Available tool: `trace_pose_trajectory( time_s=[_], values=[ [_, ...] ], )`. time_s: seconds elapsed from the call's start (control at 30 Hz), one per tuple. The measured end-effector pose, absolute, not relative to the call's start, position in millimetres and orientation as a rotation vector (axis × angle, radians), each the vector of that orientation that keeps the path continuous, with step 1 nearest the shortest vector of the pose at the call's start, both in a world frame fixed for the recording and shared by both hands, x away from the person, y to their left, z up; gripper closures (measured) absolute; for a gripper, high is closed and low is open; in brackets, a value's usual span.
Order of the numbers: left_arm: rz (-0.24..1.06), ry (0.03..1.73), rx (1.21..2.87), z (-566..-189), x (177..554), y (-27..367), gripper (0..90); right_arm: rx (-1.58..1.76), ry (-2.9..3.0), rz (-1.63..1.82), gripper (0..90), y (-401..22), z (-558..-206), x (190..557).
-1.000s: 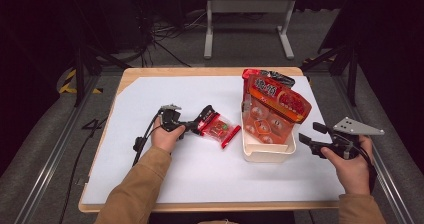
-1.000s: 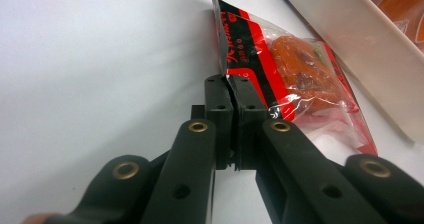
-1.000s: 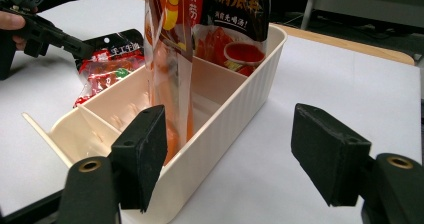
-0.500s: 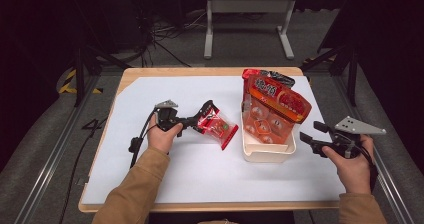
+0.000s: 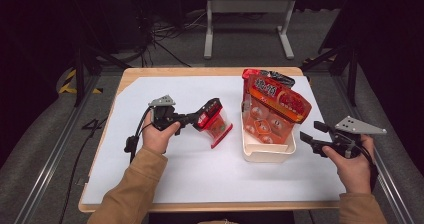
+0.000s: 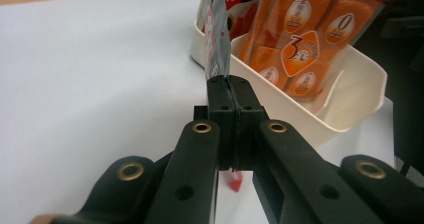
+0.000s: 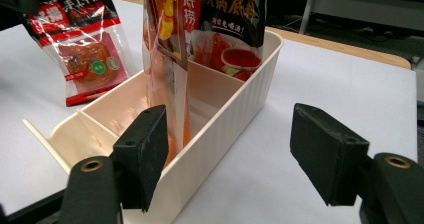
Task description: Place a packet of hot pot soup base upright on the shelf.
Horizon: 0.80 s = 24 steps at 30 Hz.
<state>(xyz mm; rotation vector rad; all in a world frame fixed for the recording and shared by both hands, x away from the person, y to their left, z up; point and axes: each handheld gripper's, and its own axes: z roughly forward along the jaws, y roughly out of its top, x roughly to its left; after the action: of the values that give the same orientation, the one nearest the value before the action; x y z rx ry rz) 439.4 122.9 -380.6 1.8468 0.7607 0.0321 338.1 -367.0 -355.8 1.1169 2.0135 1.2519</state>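
My left gripper (image 5: 207, 115) is shut on the top edge of a small red snack packet (image 5: 216, 126), which hangs tilted just above the white mat, left of the cream bin (image 5: 250, 146). Along its own jaws the packet's silvery edge (image 6: 218, 44) stands pinched between the pads. The bin (image 7: 235, 106) holds a tall orange bag (image 5: 272, 109) and a darker red pouch (image 7: 227, 14) standing upright. Off the bin's right side my right gripper (image 5: 311, 136) hangs open, with nothing between its fingers (image 7: 145, 154). The red packet (image 7: 82, 49) shows beyond the bin in the right gripper view.
A white mat (image 5: 150, 174) covers the wooden table (image 5: 175, 72). Dark floor, cables and a metal stand (image 5: 247, 19) lie beyond the far edge. Aluminium rails (image 5: 55, 154) run along the table's left side.
The left gripper has lifted the red packet off the mat and carried it a little toward the bin. The right gripper has stayed where it was.
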Motion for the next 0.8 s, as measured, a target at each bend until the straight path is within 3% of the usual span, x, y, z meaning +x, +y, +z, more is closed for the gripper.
trace_pose_trajectory(
  time_s=[0.37,0.8],
  values=[
    [0.101,0.663,1.92,-360,425,125,90.0,1.129,2.003,1.253,32.5,-370,-356,338],
    [0.068,0.594,1.929,-337,414,137,90.0,1.143,2.003,1.252,32.5,-372,-358,339]
  ],
)
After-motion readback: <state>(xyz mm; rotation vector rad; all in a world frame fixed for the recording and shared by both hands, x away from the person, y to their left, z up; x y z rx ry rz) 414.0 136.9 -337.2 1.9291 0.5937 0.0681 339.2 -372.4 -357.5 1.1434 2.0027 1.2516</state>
